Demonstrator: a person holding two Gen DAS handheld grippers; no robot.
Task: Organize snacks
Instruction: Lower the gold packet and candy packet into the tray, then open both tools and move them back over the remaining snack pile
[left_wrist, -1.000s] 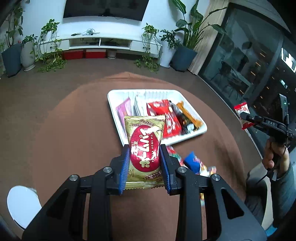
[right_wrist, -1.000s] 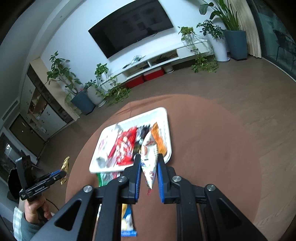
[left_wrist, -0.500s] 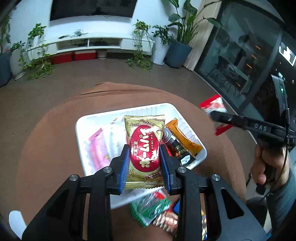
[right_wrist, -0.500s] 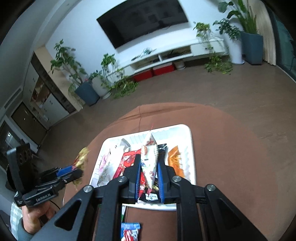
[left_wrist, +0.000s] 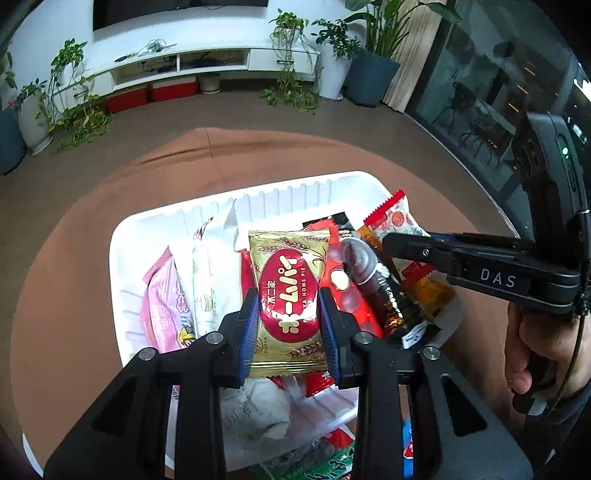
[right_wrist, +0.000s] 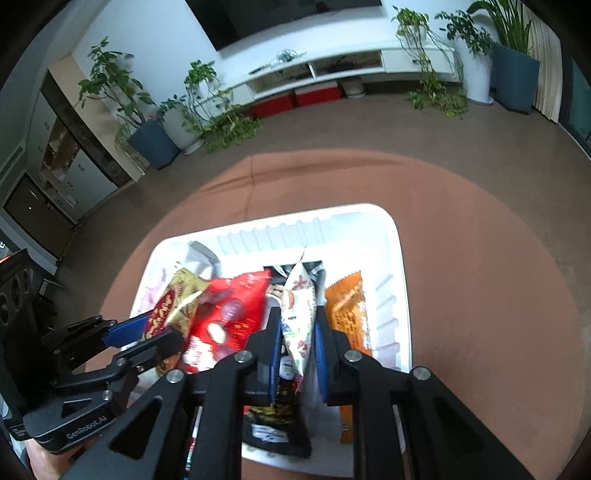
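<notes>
Room: a living room is seen, with a dark screen on a white wall, a low white media shelf (right_wrist: 351, 70) in the upper part of the frame and potted plants (right_wrist: 147, 122) ranged along the wall.
Desk: a round desk (right_wrist: 480, 295) covered in brown cloth fills the middle of both views.
Tray: a white ribbed tray (right_wrist: 397, 258) is set on the desk at the centre of the frame, and it is crowded with snack packets.
Left tongs: the left tongs (left_wrist: 288, 325) are clamped on a gold packet with a red oval label (left_wrist: 288, 291), which is held flat-on over the tray's middle, at the lower centre of the left wrist view.
Right tongs: the right tongs (right_wrist: 297, 332) are closed on a slim white packet with red print (right_wrist: 299, 314), which is held edge-on above the tray; in the left wrist view they are seen entering from the right of the frame, gripped by a hand (left_wrist: 535, 343).
Tray contents: a pink packet (left_wrist: 166, 306) lies at the tray's left side, a large red packet (right_wrist: 225, 317) near its middle, a dark wrapper (left_wrist: 384, 295) just beside that, and an orange packet (right_wrist: 347, 314) along the right wall.
Loose snacks: a green packet (left_wrist: 321, 461) and a blue one are partly seen on the desk below the tray, at the bottom edge of the left wrist view.
</notes>
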